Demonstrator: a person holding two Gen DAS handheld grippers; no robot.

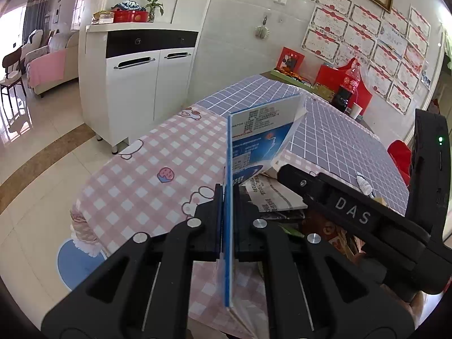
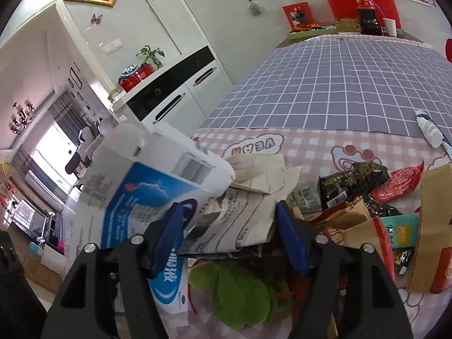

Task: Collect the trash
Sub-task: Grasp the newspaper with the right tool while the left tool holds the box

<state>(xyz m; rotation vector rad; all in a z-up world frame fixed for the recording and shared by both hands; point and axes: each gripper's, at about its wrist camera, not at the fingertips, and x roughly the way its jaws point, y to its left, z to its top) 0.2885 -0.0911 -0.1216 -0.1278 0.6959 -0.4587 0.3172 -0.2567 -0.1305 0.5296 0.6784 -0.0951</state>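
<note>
My left gripper [image 1: 227, 197] is shut on the edge of a flattened blue-and-white carton [image 1: 255, 138] and holds it upright above the checked tablecloth. The carton also shows in the right wrist view [image 2: 135, 195], at the left. My right gripper [image 2: 228, 220] is open, its blue pads [image 2: 291, 237] either side of a folded newspaper [image 2: 234, 220] on a pile of trash. The pile holds crumpled tissue [image 2: 262, 173], a green fuzzy piece [image 2: 240, 293], dark and red snack wrappers [image 2: 353, 180] and brown paper packets [image 2: 432, 226]. The right gripper also shows in the left wrist view [image 1: 282, 171], by the carton.
The table [image 2: 325, 90] has a pink checked cloth near me and a blue-grey grid cloth beyond. A white tube [image 2: 429, 130] lies at right. A cola bottle [image 2: 364, 2], a cup and red boxes stand at the far end. A white cabinet [image 1: 132, 84] stands left of the table.
</note>
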